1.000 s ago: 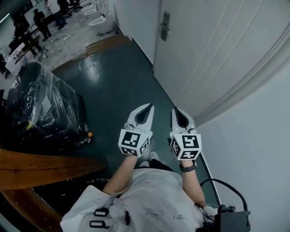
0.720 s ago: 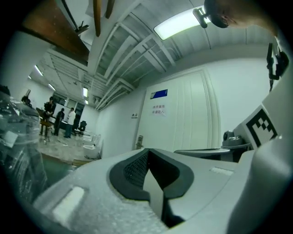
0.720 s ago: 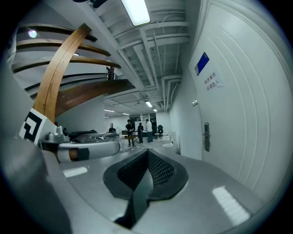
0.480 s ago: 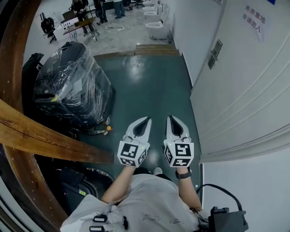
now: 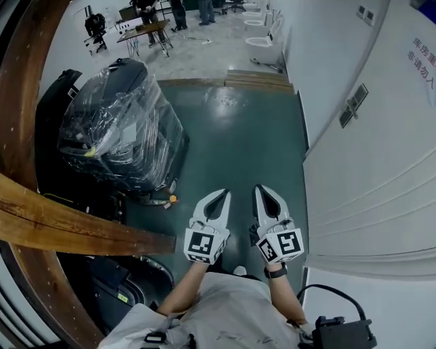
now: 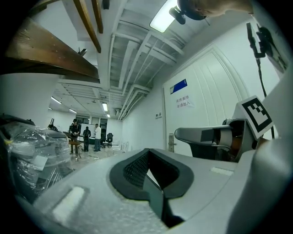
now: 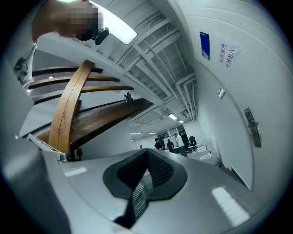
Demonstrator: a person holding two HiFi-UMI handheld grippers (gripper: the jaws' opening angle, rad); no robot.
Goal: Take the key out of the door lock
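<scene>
Door lock out of reach of the lens: at the right of the head view, the lock plate [image 5: 352, 105] on the white door [image 5: 381, 170] is shown too small for a key to be made out. The door's sign [image 5: 424, 60] is cut off by the right edge. People [image 5: 174, 8] at the top are cropped, and the load [image 5: 122, 129] under plastic wrap at upper left cannot be identified.

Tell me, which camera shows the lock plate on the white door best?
The right gripper view: the lock plate appears largest there, a dark strip on the door. The head view shows the plate smaller and slanted; in the left gripper view it is tiny and distant.
</scene>
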